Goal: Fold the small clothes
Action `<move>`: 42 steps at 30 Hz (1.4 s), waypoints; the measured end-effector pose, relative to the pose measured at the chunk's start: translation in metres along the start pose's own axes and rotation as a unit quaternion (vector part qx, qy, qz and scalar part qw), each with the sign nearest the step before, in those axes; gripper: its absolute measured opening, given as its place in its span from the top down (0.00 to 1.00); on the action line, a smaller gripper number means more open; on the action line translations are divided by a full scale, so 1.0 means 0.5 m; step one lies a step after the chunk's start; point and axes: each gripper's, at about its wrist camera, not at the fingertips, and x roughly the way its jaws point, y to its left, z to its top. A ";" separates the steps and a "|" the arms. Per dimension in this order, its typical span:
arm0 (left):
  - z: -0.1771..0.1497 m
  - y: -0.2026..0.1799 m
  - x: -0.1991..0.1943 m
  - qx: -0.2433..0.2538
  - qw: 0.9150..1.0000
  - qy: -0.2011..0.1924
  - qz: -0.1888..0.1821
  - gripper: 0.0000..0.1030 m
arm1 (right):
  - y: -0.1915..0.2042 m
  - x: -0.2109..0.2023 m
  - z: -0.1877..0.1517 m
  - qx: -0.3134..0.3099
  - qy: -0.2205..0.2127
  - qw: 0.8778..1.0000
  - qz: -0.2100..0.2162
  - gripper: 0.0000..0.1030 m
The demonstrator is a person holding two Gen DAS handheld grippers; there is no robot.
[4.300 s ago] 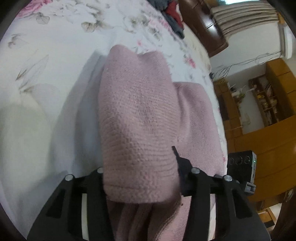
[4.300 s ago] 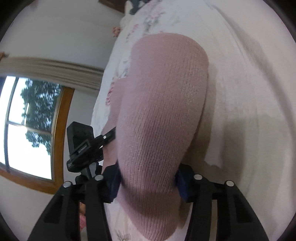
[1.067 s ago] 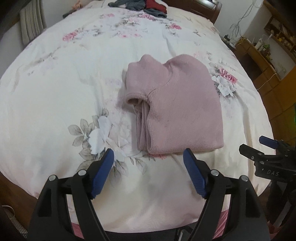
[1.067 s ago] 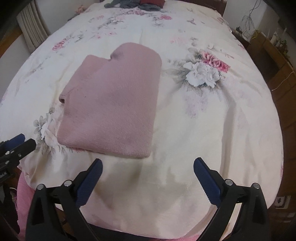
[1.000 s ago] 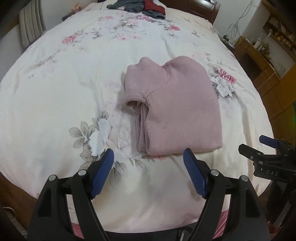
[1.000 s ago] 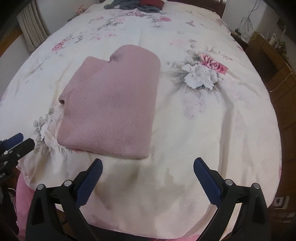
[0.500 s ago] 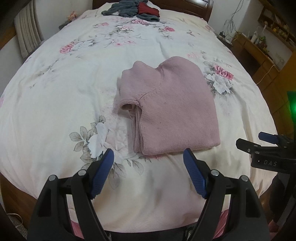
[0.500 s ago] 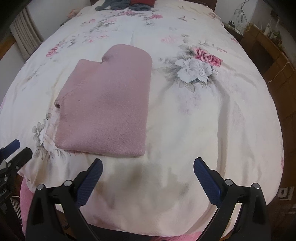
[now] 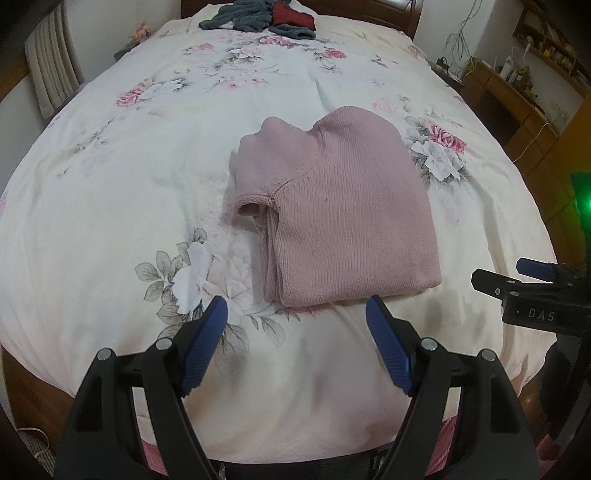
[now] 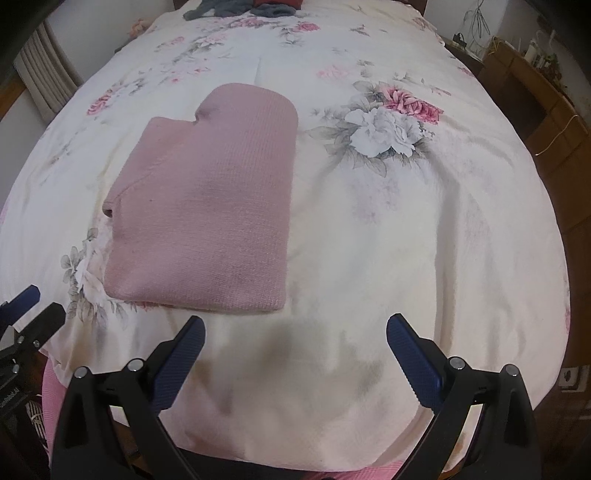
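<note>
Bed (image 9: 110,177) covered by a white floral bedspread (image 10: 406,229), filling most of both views. Pink knit sweater (image 9: 343,218) folded into a compact rectangle, lying flat near the middle of the bedspread, folded sleeve edge showing along its left side, nothing touching it. Pile of grey and red clothes (image 9: 258,18) at the far head end, well apart from the sweater. Wooden furniture (image 9: 532,107) along the right wall. Left gripper (image 9: 297,314) held above the near bed edge, aimed at the sweater's near hem, blue-padded fingers (image 9: 203,347) spread wide, holding nothing. Right gripper (image 10: 295,332) held level beside it, aimed just right of the sweater's near corner, fingers (image 10: 413,358) likewise spread wide and empty.
</note>
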 end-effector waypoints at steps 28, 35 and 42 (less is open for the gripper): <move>0.002 -0.004 0.007 0.003 1.000 0.004 0.001 0.25 | -0.009 0.000 0.002 0.007 -0.026 0.999 -0.022 0.04; 0.002 -0.007 0.009 0.009 1.000 0.002 0.003 0.24 | -0.021 -0.002 0.005 0.020 -0.038 0.999 -0.001 0.04; 0.000 -0.008 0.011 0.007 1.000 0.004 0.003 0.24 | -0.017 0.002 0.008 0.011 -0.032 0.999 -0.031 0.04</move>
